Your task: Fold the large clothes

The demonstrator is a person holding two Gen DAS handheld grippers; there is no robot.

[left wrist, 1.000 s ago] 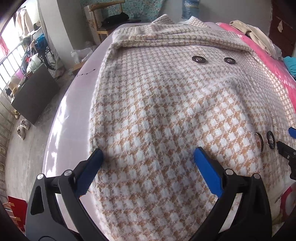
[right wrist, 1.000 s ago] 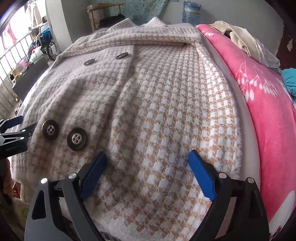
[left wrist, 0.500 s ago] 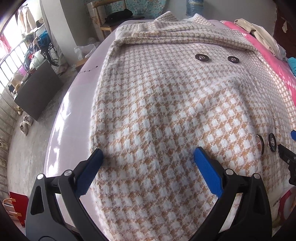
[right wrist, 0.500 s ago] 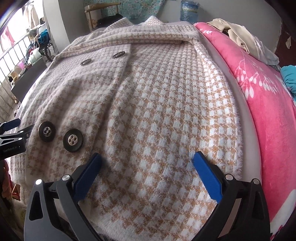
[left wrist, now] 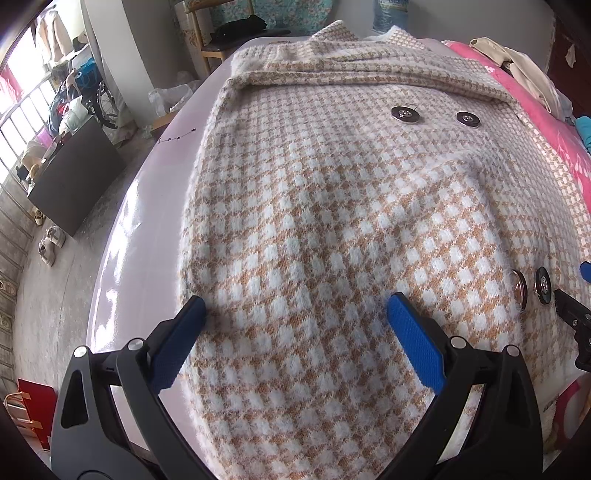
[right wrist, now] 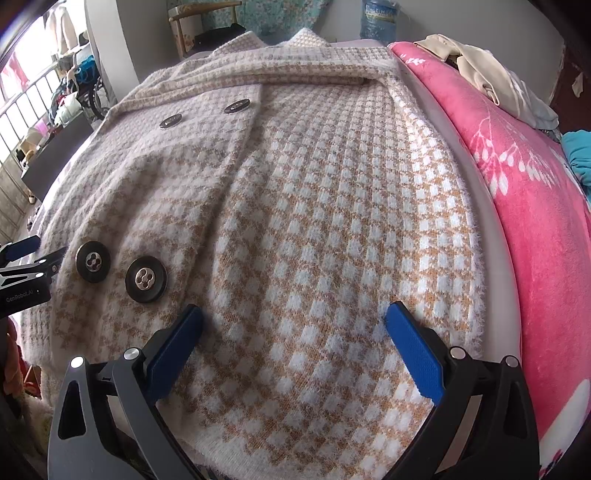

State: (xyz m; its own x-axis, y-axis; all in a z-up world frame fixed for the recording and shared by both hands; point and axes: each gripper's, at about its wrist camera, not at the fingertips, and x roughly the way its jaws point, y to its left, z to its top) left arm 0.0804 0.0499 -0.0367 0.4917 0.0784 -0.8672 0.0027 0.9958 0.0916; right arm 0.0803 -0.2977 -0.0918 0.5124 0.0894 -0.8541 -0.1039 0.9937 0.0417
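Note:
A large tan-and-white houndstooth coat [left wrist: 332, 206] lies spread flat on a pale table, front up, with dark round buttons [left wrist: 404, 112]. It also fills the right wrist view [right wrist: 314, 221], where two big buttons [right wrist: 146, 278] sit at the left. My left gripper [left wrist: 295, 310] is open, its blue pads [left wrist: 413, 339] straddling the coat's near left part just above the cloth. My right gripper [right wrist: 293, 314] is open over the coat's near right part. Each gripper's tip shows at the edge of the other's view.
The pale table top [left wrist: 140, 221] shows left of the coat, its edge dropping to a floor with a dark cabinet [left wrist: 74, 177] and shoes. A pink floral blanket [right wrist: 535, 206] with a beige garment [right wrist: 480, 74] lies to the right. A wooden chair [right wrist: 203, 22] stands behind.
Both grippers have drawn slightly back toward the coat's near hem and stayed open. The coat has not moved.

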